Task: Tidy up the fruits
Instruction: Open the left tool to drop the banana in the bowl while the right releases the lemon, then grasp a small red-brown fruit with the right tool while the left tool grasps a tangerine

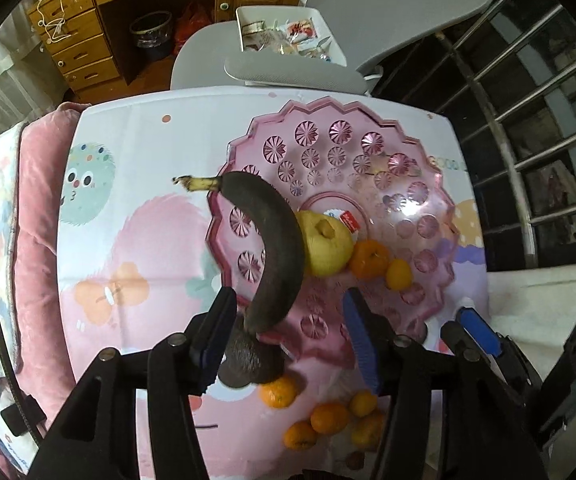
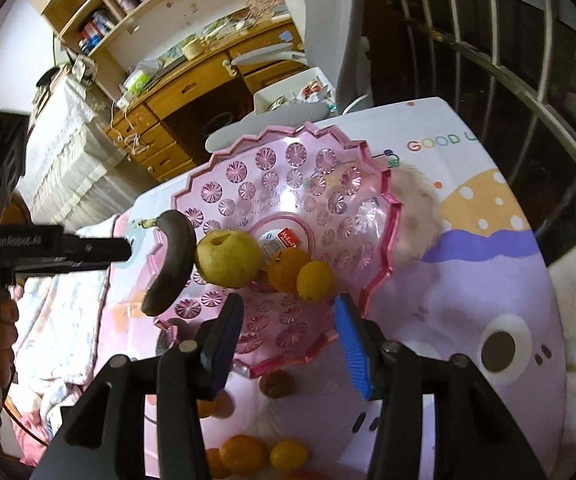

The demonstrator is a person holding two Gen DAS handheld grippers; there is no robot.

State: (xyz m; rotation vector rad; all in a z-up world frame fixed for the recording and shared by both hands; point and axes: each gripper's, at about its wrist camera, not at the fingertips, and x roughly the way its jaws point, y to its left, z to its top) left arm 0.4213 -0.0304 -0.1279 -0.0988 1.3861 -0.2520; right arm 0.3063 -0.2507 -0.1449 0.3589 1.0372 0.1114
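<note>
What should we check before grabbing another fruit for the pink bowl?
1. Left gripper empty, jaws apart: ok.
2. Right gripper empty, jaws apart: ok.
3. Banana fully inside the bowl: not ok, its stem sticks out over the rim.
4. Pear resting in the bowl: ok.
5. Room left in the bowl: ok, the far half is bare.
6. Oranges still waiting on the table: ok, several near the grippers.

The far half of the pink dish [image 2: 328,184] is bare. Its near-left part is blocked by a row of banana [image 2: 169,260], pear [image 2: 227,258], orange [image 2: 285,270] and yellow citrus [image 2: 315,280], each touching the next. Loose oranges [image 1: 328,418] crowd the tablecloth [image 2: 468,280] near the rim.
</note>
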